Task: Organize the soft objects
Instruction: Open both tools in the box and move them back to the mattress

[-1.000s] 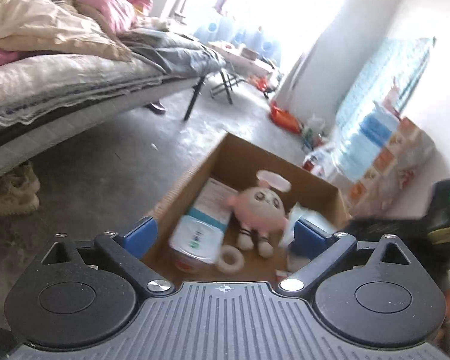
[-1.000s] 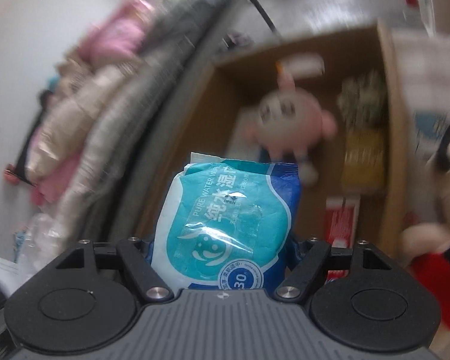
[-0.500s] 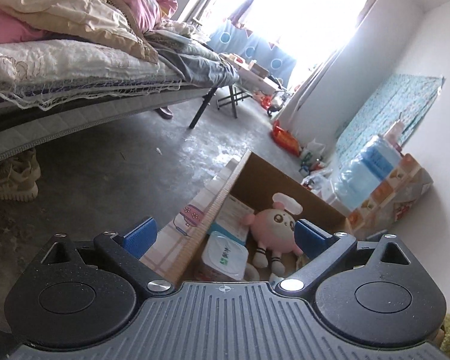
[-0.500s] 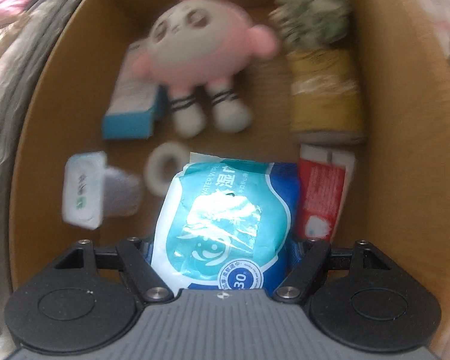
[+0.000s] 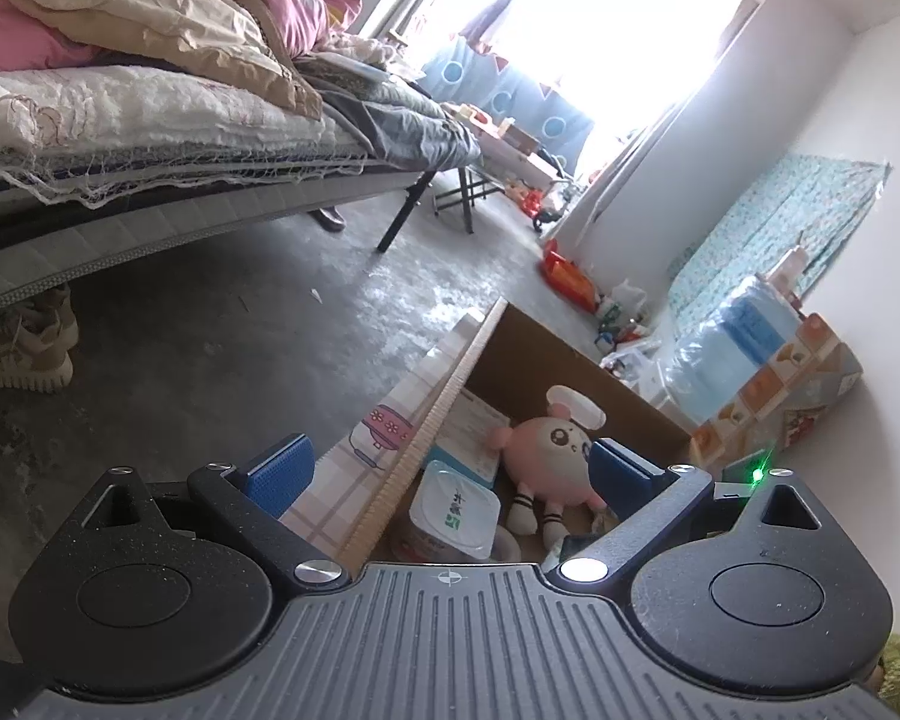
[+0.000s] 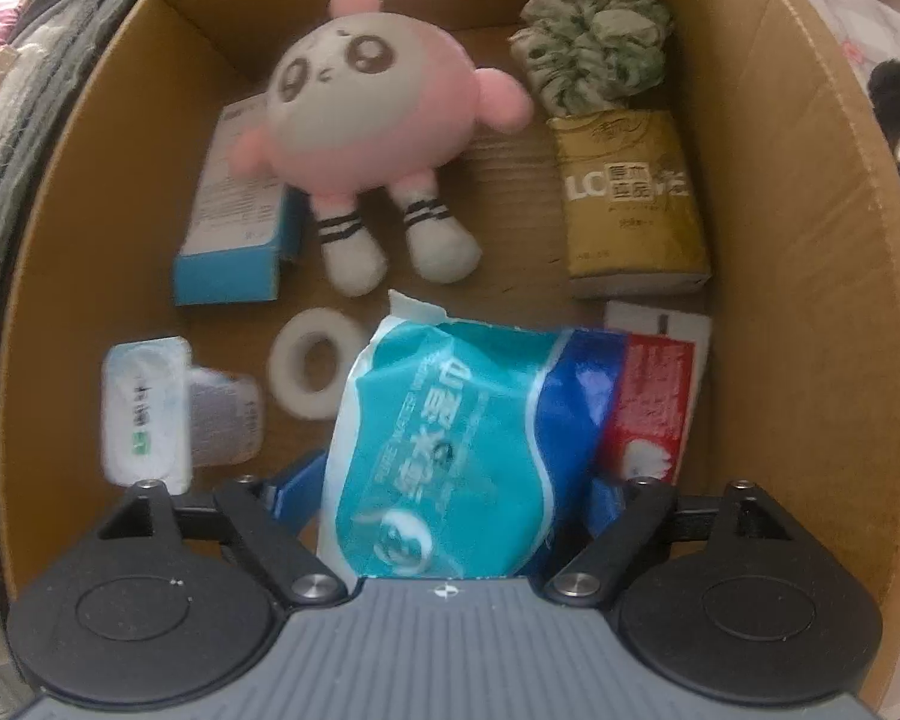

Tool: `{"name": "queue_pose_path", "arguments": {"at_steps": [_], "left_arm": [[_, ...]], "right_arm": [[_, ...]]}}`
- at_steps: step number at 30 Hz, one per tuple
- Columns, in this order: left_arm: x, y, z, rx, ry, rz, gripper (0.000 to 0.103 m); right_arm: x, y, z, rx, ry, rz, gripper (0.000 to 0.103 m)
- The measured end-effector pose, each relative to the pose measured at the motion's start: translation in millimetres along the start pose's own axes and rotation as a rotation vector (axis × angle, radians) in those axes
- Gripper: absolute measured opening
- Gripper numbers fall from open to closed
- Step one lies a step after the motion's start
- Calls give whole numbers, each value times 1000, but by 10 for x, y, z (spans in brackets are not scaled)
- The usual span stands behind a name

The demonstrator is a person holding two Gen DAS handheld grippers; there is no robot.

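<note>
Right gripper (image 6: 450,492) points steeply down into the cardboard box (image 6: 810,240). Its fingers are opening; the wet-wipes pack (image 6: 450,438) sits between them, tilted and sagging toward the box floor, its far corner over the red-and-white packet (image 6: 654,402). Whether the blue pads still press its sides cannot be told, though it looks released.

Judgement: the pack is light, soft and pliable, with slick film. It would buckle under a corner pinch; take it across its short width, mid-body.

Beyond the pack: a white tape roll (image 6: 315,363), a sealed cup (image 6: 150,408) on its side, a blue-and-white carton (image 6: 234,228), a pink plush doll (image 6: 366,120), a gold tissue pack (image 6: 624,198) and a green scrunchie (image 6: 594,54) at the far wall.

Left gripper (image 5: 450,468) hangs at the box's near rim, fingers spread wide and empty. Farther off, a bed (image 5: 150,138).
</note>
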State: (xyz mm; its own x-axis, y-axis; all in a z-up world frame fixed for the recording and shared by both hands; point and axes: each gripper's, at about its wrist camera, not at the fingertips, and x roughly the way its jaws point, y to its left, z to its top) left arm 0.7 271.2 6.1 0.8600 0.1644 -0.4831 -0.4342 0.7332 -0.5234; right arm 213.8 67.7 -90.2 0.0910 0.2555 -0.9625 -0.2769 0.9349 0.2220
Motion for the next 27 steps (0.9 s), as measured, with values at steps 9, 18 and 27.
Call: {"name": "queue_pose_path", "arguments": {"at_steps": [9, 18, 27], "left_arm": [[-26, -98, -25, 30, -2, -1, 99], [-192, -324, -99, 114, -26, -47, 101], [-282, -744, -338, 257, 13, -95, 103]], "right_arm": [[-459, -74, -119, -45, -76, 78, 86], [-1412, -362, -758, -201, -377, 294, 101], [-1887, -1388, -1567, -161, -728, 381, 103]]}}
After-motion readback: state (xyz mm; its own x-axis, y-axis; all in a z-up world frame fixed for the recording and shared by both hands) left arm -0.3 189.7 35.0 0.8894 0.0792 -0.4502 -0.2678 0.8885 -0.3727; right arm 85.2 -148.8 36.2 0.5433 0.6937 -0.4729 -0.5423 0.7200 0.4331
